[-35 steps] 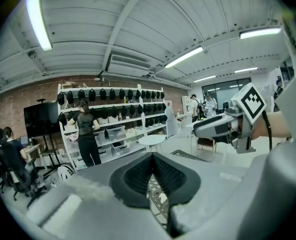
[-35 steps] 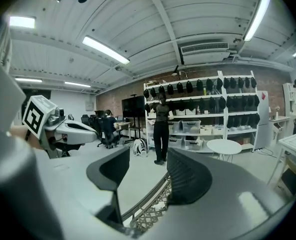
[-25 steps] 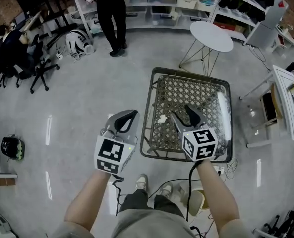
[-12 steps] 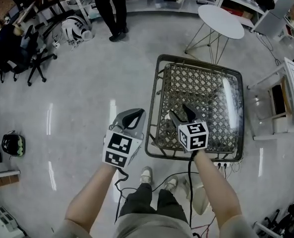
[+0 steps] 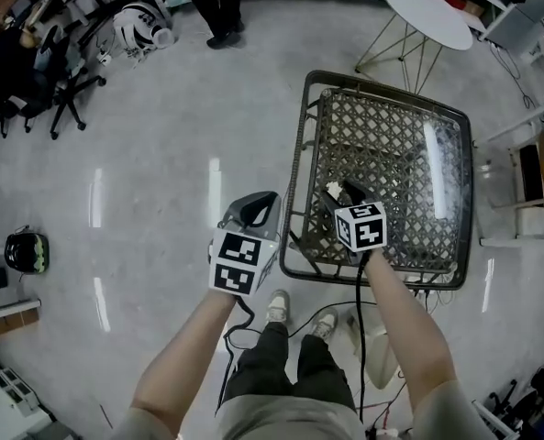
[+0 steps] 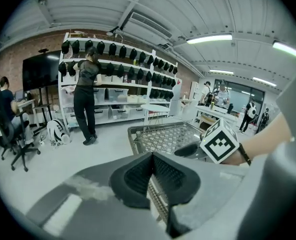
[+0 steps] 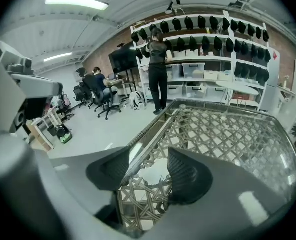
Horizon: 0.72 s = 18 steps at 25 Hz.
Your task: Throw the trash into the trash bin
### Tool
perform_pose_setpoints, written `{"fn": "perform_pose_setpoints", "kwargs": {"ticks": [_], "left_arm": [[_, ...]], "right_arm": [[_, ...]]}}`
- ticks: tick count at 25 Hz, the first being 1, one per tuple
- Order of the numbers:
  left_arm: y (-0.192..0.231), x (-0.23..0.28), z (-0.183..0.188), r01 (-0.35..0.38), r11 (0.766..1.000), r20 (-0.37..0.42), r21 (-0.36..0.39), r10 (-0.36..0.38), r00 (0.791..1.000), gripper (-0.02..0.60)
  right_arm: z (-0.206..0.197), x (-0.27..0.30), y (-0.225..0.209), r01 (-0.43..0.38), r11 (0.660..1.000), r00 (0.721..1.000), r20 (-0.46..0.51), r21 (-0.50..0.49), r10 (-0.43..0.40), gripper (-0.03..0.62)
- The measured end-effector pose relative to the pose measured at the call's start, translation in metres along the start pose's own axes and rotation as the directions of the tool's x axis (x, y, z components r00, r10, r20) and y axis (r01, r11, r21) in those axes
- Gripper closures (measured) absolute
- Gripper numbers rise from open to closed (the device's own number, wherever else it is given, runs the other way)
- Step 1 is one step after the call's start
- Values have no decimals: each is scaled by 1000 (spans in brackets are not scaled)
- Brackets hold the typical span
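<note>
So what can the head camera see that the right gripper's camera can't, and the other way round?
Only the head view shows the person's shoes on the floor. Only the right gripper view shows the ceiling light and the rows of dark hats on the shelves. Both show the woven basket, the white trash lying in it, and the right gripper with its jaws apart over that trash.

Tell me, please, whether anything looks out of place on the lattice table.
One small white crumpled scrap lies on the lattice table near its left edge, just ahead of the right gripper's open jaws. It looks like stray litter.
</note>
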<state>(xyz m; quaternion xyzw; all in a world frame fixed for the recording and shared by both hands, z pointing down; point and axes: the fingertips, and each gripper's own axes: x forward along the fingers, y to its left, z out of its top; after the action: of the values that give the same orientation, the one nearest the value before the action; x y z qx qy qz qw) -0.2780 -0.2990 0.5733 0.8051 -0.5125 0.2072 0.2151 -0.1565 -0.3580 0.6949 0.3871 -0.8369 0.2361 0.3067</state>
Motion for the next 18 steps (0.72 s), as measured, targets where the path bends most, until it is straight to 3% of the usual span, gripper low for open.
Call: {"fn": "perform_pose_setpoints", "kwargs": {"ticks": [10,18], "left_arm": [[12,1,-52,-12,998,-89,-60,7,996,578],[8,-3,-63,-11,997,-108,-79,2,994,578]], "right_arm": [[-44,37,-6,23,1000,993,-117,7,-22,375],[-45,35,-13,66,998,989,-136,5,-65,515]]}}
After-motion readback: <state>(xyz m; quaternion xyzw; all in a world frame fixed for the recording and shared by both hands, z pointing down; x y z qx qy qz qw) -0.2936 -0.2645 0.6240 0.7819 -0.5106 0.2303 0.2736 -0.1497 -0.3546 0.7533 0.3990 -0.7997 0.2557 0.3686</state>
